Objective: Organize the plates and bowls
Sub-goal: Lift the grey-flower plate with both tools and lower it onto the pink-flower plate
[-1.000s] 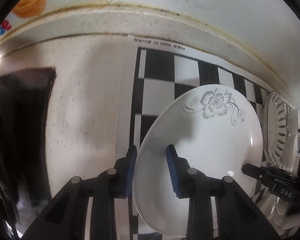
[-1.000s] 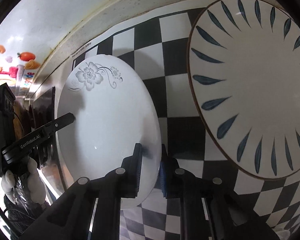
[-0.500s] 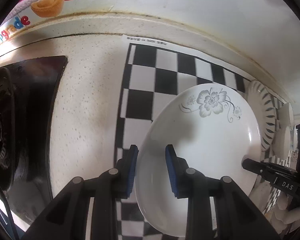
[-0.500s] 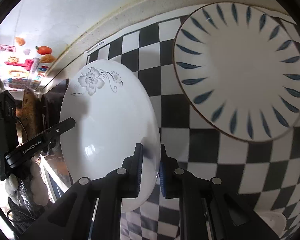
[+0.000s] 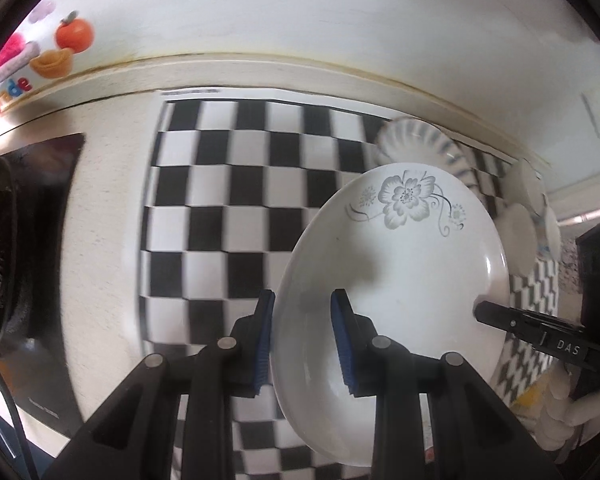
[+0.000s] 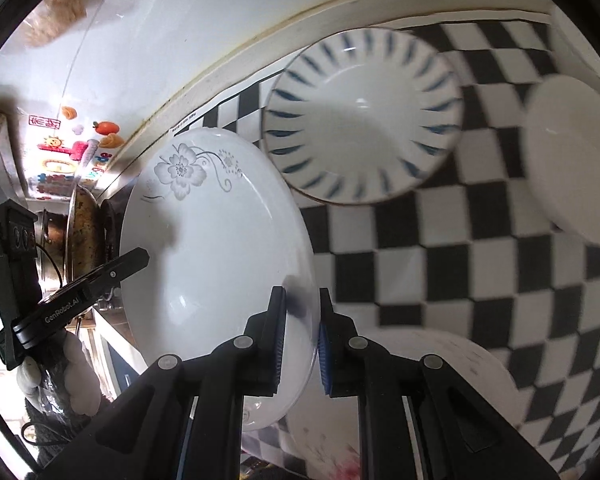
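Both grippers, L (image 5: 302,340) + R (image 6: 300,340), pinching floral plate (image 5: 396,264) rim at 6 o'clock, lifted over checker mat (image 5: 220,184). Not yet stacked. Beyond at 1: striped plate (image 6: 364,120), white bowl (image 6: 572,160) unsorted.

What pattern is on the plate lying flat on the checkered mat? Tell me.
White plate with dark blue leaf-shaped strokes radiating round its rim and a brownish edge; clearest in the right wrist view.

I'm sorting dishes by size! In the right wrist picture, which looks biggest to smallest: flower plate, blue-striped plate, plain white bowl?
1. Flower plate, though it is nearest the camera, so unsure.
2. Blue-striped plate.
3. Plain white bowl, partly cut off at the edge, so unsure.
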Demonstrator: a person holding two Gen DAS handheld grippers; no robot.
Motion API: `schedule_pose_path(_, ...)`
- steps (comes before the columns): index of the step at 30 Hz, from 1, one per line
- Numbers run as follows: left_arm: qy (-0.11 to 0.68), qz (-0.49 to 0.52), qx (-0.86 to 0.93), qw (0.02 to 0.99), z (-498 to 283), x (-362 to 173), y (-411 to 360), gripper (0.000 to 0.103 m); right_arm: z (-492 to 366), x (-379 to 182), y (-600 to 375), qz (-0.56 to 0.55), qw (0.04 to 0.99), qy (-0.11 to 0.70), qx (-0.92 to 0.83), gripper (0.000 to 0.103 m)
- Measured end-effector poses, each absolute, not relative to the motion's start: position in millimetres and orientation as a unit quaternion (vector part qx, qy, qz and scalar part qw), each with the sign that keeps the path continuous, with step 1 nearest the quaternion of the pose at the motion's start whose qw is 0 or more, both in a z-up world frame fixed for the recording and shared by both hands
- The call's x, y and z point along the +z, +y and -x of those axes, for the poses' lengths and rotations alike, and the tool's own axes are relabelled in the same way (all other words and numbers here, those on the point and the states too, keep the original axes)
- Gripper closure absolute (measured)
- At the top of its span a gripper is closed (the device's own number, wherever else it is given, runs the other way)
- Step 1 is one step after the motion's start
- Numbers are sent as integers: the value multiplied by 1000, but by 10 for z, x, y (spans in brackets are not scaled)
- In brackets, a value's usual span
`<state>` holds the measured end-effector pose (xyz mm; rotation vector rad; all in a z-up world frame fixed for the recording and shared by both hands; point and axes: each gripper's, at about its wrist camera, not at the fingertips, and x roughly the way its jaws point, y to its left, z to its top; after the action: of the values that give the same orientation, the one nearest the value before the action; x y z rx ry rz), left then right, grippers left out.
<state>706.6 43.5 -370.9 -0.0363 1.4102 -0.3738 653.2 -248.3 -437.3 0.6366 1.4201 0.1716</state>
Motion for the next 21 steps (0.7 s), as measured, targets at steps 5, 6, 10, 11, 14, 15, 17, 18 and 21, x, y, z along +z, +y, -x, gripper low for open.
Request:
schedule_pose_path(5,643,7,-189,742,-6786,-3639,59,77,-6069,-4272,-2849,-292,710,637,65,87)
schedule_pose_path(6,644,8,-192,741,-6739,-3645,7,77,-5988,-4269,-2910,-293,710,638,64,87)
schedule_pose_path(10,651,0,-211,729,-6490,-3722,-290,77,-5626,-4302,-3180,-302,704,640,54,87)
schedule_pose_path(11,654,-1,-214,725,-6432,-3725,-332,77,-5539,-4321,-3242,-303,703,641,51,87)
schedule_pose_path(14,667,1,-218,712,-6287,-3864,-452,77,-5286,-4399,-3392,-297,701,647,45,87)
schedule_pose_path(15,673,5,-216,708,-6231,-3917,-481,77,-5243,-4428,-3404,-295,699,650,44,87)
schedule_pose_path(17,681,9,-211,701,-6110,-4004,-517,77,-5121,-4503,-3451,-295,695,655,42,87)
schedule_pose_path(18,685,10,-209,698,-6065,-4036,-525,77,-5075,-4543,-3466,-295,691,658,42,87)
schedule_pose_path(21,697,11,-204,687,-5936,-4124,-550,77,-4955,-4651,-3519,-299,683,665,41,87)
